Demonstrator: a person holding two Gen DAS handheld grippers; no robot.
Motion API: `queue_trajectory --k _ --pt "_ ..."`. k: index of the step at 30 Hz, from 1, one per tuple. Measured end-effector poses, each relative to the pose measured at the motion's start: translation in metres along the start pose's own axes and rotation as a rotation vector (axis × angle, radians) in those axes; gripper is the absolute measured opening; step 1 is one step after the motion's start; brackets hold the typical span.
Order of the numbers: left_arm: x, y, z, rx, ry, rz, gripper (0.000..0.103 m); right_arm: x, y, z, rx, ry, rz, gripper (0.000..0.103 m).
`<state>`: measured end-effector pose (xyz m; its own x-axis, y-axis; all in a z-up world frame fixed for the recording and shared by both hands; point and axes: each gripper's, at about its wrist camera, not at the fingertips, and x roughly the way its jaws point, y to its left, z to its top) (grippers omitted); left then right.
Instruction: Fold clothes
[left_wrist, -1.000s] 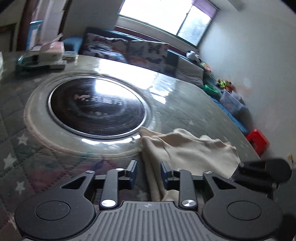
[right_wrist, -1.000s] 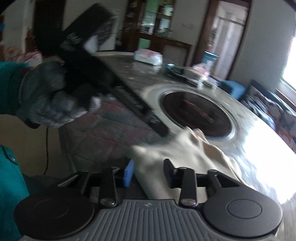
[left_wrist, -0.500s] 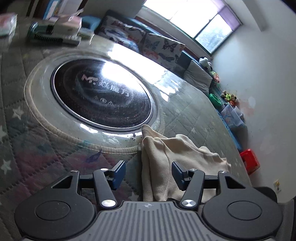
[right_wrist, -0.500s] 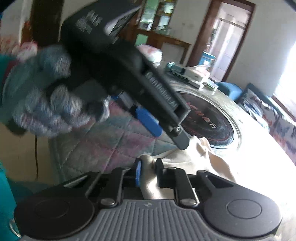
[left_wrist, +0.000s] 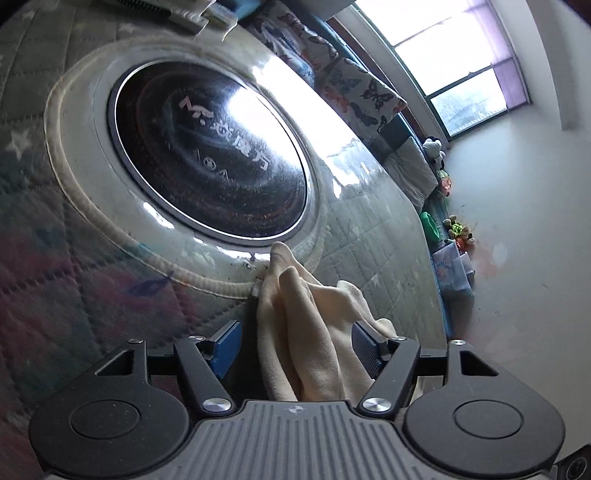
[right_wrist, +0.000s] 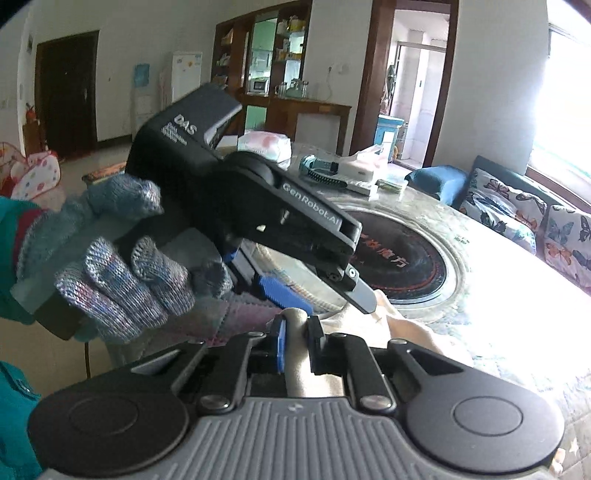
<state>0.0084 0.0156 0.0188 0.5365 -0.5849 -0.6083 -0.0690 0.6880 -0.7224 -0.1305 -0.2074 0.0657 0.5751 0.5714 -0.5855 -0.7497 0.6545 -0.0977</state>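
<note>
A cream cloth (left_wrist: 314, 332) lies bunched on the quilted table cover, just in front of the round black glass plate (left_wrist: 207, 147). My left gripper (left_wrist: 295, 343) is open, its jaws wide on either side of the cloth's folds. My right gripper (right_wrist: 297, 339) is shut on an edge of the cream cloth (right_wrist: 406, 332). In the right wrist view the left gripper (right_wrist: 325, 288), held by a gloved hand (right_wrist: 118, 280), hovers over the cloth right in front of the right one.
The round table's quilted cover (left_wrist: 74, 295) surrounds the glass plate. A tissue pack (right_wrist: 264, 144), a brush and small boxes (right_wrist: 343, 173) sit at the table's far side. A sofa with butterfly cushions (right_wrist: 517, 218) stands by the window.
My left gripper opened wider and tilted down over the cloth. My right gripper closed on the cloth's edge and lifted it slightly.
</note>
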Motion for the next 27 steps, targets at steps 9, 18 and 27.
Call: queue_trajectory --k 9,18,27 --pt "0.009 -0.005 -0.003 -0.036 0.011 -0.007 0.069 -0.01 -0.006 -0.003 0.035 -0.034 0.003 0.01" --pt "0.016 -0.003 -0.006 -0.082 0.044 -0.036 0.059 -0.011 -0.004 -0.006 0.035 -0.043 0.009 0.01" --pt "0.022 0.001 -0.009 -0.061 0.047 -0.006 0.018 -0.008 -0.002 -0.01 0.041 -0.034 0.021 0.013"
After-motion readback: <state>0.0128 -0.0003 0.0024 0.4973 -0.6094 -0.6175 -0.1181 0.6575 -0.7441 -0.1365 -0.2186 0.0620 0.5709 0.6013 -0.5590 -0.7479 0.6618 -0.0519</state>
